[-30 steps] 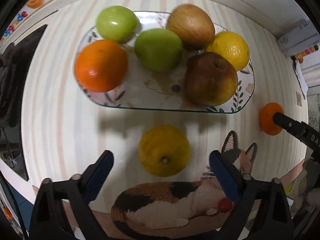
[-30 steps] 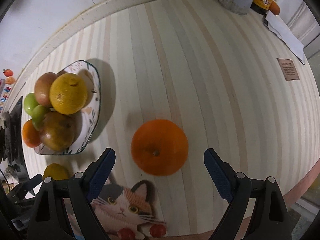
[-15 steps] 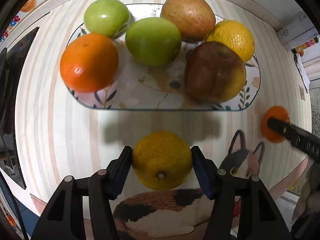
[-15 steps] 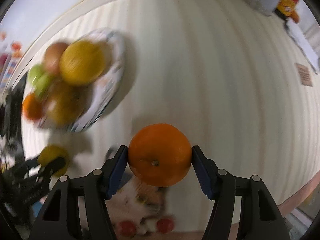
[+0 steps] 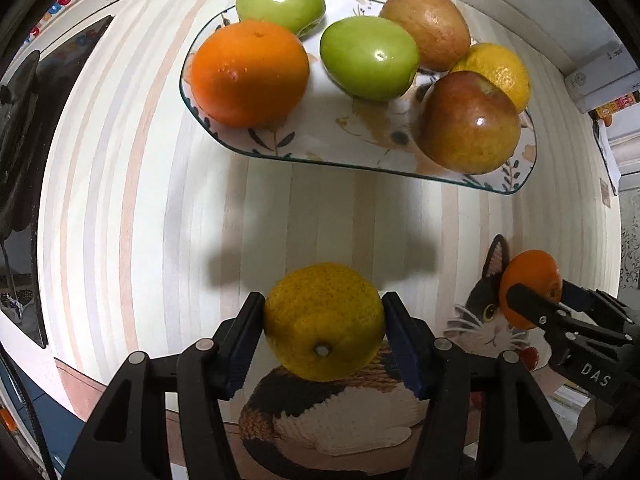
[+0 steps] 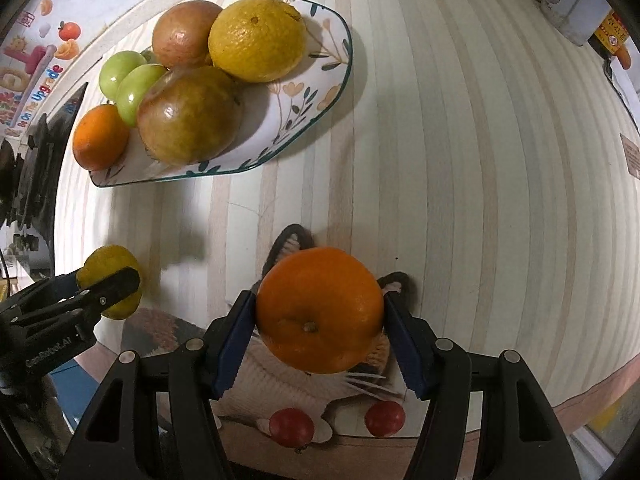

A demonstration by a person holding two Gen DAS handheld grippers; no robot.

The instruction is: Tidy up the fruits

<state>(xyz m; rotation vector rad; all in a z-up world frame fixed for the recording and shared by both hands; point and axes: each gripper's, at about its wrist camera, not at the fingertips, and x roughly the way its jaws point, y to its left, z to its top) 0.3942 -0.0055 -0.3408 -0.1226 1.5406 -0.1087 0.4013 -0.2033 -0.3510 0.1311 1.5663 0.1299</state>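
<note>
My left gripper [image 5: 323, 336] is shut on a yellow citrus fruit [image 5: 323, 320], held above the striped tabletop in front of the flowered plate [image 5: 360, 152]. In the right wrist view my right gripper [image 6: 319, 324] is shut on an orange [image 6: 319, 308] over the cat picture. The plate [image 6: 320, 92] carries an orange [image 5: 248, 72], two green fruits [image 5: 368, 62], two brownish apples [image 5: 470, 122] and a yellow citrus [image 5: 500, 72]. Each gripper also shows in the other's view: the right gripper [image 5: 532, 300] at the right, the left gripper [image 6: 110, 282] at the left.
A cat-pattern mat [image 6: 304, 364] with two red cherries [image 6: 290, 426] lies at the near table edge. A dark appliance [image 5: 24, 128] stands at the left. A tin and a bottle [image 6: 580, 8] sit at the far right corner, beside a small plaque [image 6: 632, 156].
Both grippers went from open to shut, the left on the yellow citrus and the right on the orange. Both have shifted toward the plate, and the right one has rolled.
</note>
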